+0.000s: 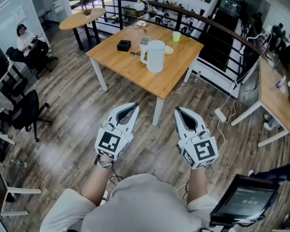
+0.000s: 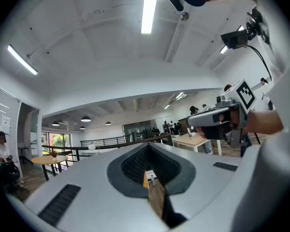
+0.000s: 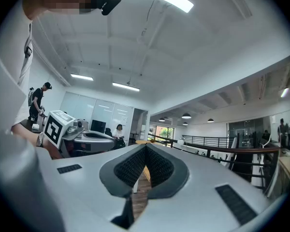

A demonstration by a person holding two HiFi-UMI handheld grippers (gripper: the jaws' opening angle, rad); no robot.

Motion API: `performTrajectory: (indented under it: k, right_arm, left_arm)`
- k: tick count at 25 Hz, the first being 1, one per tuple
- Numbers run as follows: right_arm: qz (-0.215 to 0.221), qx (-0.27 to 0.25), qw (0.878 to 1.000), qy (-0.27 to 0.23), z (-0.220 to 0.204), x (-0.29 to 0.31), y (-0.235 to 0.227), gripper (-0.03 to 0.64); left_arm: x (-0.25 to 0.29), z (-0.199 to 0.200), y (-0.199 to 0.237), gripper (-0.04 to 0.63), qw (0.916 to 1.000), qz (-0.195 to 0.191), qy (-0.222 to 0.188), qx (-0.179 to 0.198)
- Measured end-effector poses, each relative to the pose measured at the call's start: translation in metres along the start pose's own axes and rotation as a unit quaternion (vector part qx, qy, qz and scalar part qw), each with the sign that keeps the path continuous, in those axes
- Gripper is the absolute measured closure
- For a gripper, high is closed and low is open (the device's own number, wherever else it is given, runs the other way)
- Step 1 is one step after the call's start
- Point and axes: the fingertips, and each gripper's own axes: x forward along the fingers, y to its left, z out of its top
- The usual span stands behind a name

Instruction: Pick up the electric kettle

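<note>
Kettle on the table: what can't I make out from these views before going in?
Head view: electric kettle too small to tell its base, cord or lid.
Head view: dark item beside it too small to name.
Gripper views: left gripper and right gripper hide nearly all the table.

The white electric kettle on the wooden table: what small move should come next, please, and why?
Probably step closer to the wooden table: the white electric kettle stands far beyond the shut, empty left gripper and right gripper.
</note>
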Motion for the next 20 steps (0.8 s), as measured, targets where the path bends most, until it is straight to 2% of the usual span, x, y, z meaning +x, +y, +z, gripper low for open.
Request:
performTrajectory:
  k: [7,13,20]
  right_arm:
    - [0.003,0.022,1.0,-0.015,0.001,-0.005,-0.007,0.607]
    - [-0.005,0.027,1.0,-0.008,-0.003,-0.012,-0.026,0.607]
    - [0.037,0.027,0.999,0.001,-0.013,-0.017,-0.039,0.607]
  left_arm:
    - [0.005,0.0,-0.007,0.588,1.0,-0.001,0.0,0.002]
    - [0.016,0.003,-0.017,0.588,1.0,0.002,-0.003,0.004]
    - [0.029,0.003,-0.029,0.588,0.9998,0.02,0.002,0.006]
